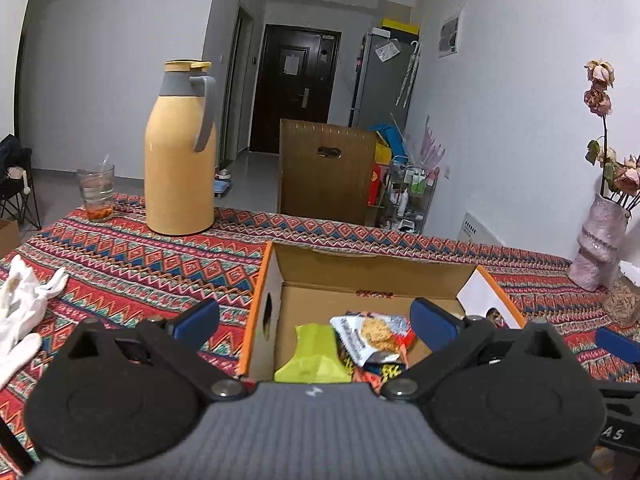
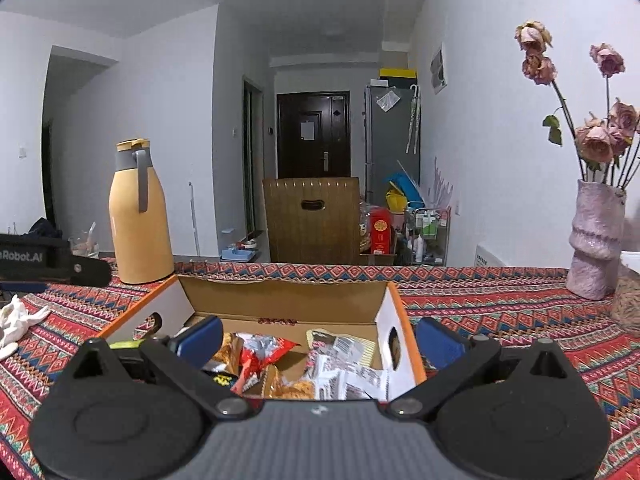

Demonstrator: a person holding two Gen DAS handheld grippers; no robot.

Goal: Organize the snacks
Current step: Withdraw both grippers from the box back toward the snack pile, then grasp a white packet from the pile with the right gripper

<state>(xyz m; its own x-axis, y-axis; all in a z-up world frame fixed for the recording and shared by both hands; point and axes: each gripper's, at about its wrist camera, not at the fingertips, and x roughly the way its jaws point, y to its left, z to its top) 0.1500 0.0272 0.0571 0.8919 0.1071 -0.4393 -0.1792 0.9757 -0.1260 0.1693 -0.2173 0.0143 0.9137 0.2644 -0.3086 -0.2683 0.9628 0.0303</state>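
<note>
An open cardboard box (image 1: 372,276) (image 2: 280,300) with orange edges sits on the patterned tablecloth and holds several snack packets. In the left wrist view a lime-green packet (image 1: 314,356) and a silver packet (image 1: 372,338) lie inside it. The right wrist view shows red and silver packets (image 2: 264,354) and white wrapped bars (image 2: 352,376) in it. My left gripper (image 1: 316,320) hovers open over the box's left part, holding nothing. My right gripper (image 2: 318,338) is open over the box's right part, also with nothing in it; its right finger is outside the box wall.
A yellow thermos jug (image 1: 180,152) (image 2: 138,216) and a glass (image 1: 96,192) stand at the back left. White gloves (image 1: 24,308) lie at the left. A pink vase with dried roses (image 2: 596,240) stands at the right. A brown chair back (image 1: 324,172) is beyond the table.
</note>
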